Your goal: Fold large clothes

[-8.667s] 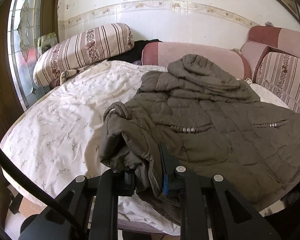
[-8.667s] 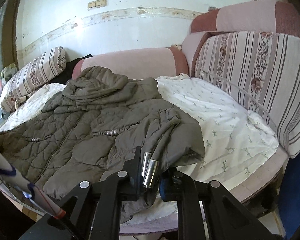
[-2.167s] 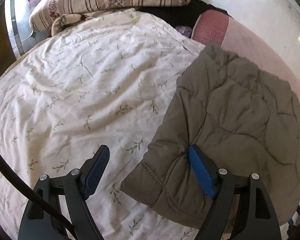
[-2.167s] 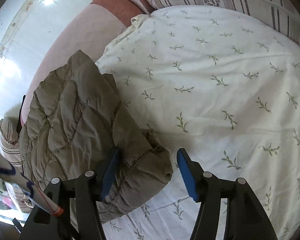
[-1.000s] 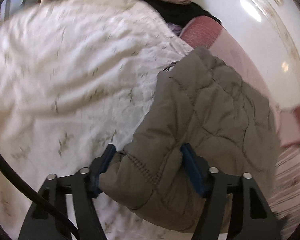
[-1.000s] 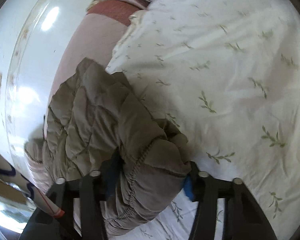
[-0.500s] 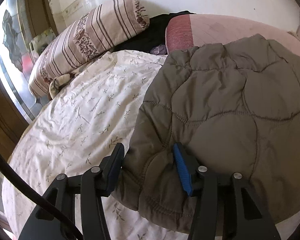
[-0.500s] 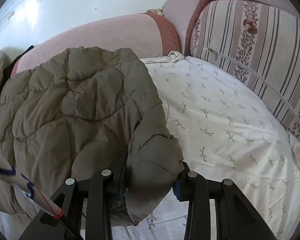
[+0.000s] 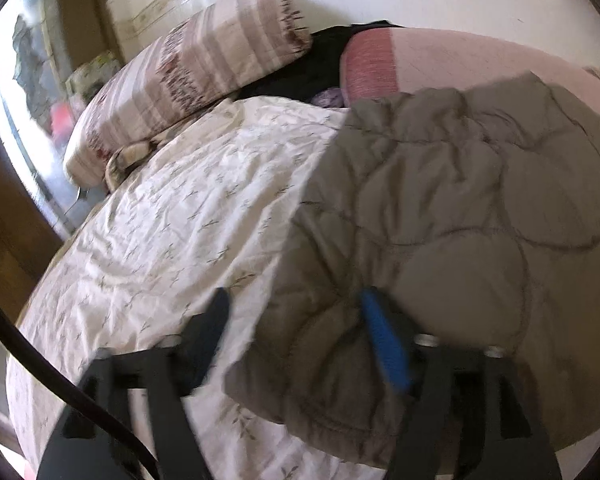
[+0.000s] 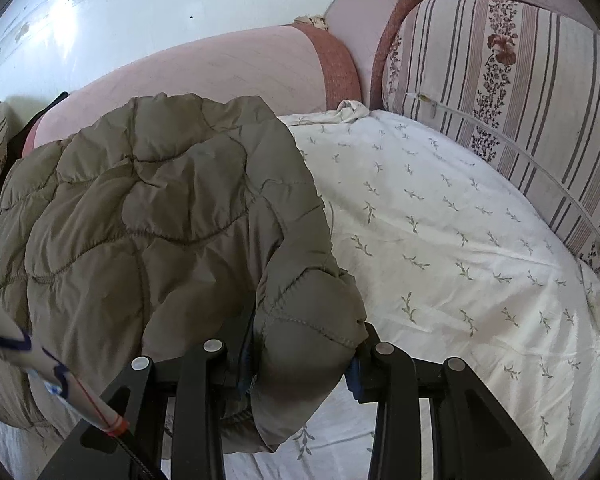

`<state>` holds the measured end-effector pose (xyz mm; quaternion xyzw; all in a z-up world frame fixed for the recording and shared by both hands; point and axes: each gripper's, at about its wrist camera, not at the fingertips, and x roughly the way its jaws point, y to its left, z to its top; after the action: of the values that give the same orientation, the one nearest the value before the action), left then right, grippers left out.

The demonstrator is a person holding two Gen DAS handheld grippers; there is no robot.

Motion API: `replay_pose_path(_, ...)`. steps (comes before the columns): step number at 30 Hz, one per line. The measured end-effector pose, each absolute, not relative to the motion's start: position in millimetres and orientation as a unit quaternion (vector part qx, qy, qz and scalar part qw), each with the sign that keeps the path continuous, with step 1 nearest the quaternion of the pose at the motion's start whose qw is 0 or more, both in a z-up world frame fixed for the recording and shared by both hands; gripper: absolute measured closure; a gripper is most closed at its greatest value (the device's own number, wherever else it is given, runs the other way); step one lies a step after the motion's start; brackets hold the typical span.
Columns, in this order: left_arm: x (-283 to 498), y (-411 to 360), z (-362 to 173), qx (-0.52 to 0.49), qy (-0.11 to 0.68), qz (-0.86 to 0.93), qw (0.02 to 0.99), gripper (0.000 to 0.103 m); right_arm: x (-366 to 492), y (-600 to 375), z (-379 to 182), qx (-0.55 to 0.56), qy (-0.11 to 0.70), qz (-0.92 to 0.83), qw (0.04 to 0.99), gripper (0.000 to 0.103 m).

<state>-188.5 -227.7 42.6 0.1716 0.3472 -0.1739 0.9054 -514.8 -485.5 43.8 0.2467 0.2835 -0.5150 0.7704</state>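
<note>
Opened wider within the last half second: left gripper (image 9: 296,303), jaws just been opening. Dark pad (image 9: 216,314) on the side away from the pink bolster (image 9: 460,64) now off the cloth and over the flowered bed sheet (image 9: 172,220). Blue pad (image 9: 382,344) close to a quilted fold; touching or not, cannot tell through the blur. So no real hold on this side, although with the near left corner of the olive quilted jacket (image 9: 440,220) lying between the pads.

Otherwise much as half a second ago. Jacket folded into a thick bundle on the sheet, in front of the pink bolster, far edge almost reaching it.

Right gripper (image 10: 304,332) set narrow, pressing hard on the puffy near right corner of the jacket (image 10: 148,208), at the end of the bundle away from the bolster, with a bulge of padding squeezed up between the pads.

Possible troubles from here, as a judgement only:
- Springing open of the left corner, because of thick padding and no pressure there.
- Skewing of the whole bundle toward or away from the bolster, if pulled by the right side alone.
- Dragging the sheet into wrinkles, if moving low.
- Sliding of the near edge off the bed, being farthest from the bolster.
</note>
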Motion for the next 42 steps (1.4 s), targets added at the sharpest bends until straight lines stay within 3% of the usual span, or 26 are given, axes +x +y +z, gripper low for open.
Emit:
replay_pose_path(1,-182.5,-220.9,43.9,0.15,0.363,-0.173,0.903,0.015,-514.9,-486.0,43.2,0.248,0.284,-0.514,0.77,0.064)
replay_pose_path(6,-138.9,-157.5,21.7,-0.109,0.537,-0.225,0.806,0.013,-517.9,-490.2,39.8,0.265,0.282,-0.509,0.769,0.064)
replay_pose_path(10,-127.7,-136.4,-4.6,-0.22,0.584,-0.248,0.741,0.014,-518.3,-490.8,39.2,0.268,0.282,-0.508,0.768,0.064)
replay_pose_path(16,-132.6,-170.2,-7.5,-0.196,0.558,-0.294,0.751,0.014,-519.3,-491.5,37.5,0.275,0.279,-0.508,0.767,0.064)
replay_pose_path(18,-133.6,-179.2,-3.7,-0.174,0.534,-0.295,0.773,0.021,-520.0,-492.5,36.2,0.279,0.278,-0.507,0.767,0.064)
replay_pose_path(20,-135.1,-184.5,2.5,-0.15,0.509,-0.297,0.794,0.041,-522.1,-494.0,34.5,0.29,0.273,-0.502,0.768,0.064)
replay_pose_path(22,-139.5,-193.1,17.3,-0.114,0.482,-0.297,0.817,0.053,-526.2,-496.9,33.3,0.306,0.263,-0.491,0.772,0.067)
replay_pose_path(25,-157.4,-209.3,41.4,-0.029,0.423,-0.29,0.858,0.062,-521.3,-492.7,38.9,0.277,0.268,-0.498,0.777,0.072)
replay_pose_path(30,-171.4,-212.7,59.9,0.022,0.381,-0.282,0.88,0.066,-508.9,-470.5,59.6,0.187,0.264,-0.523,0.788,0.074)
replay_pose_path(42,-192.0,-195.1,97.0,0.012,0.357,-0.297,0.886,0.069,-525.1,-450.0,90.4,0.16,0.231,-0.514,0.81,0.074)
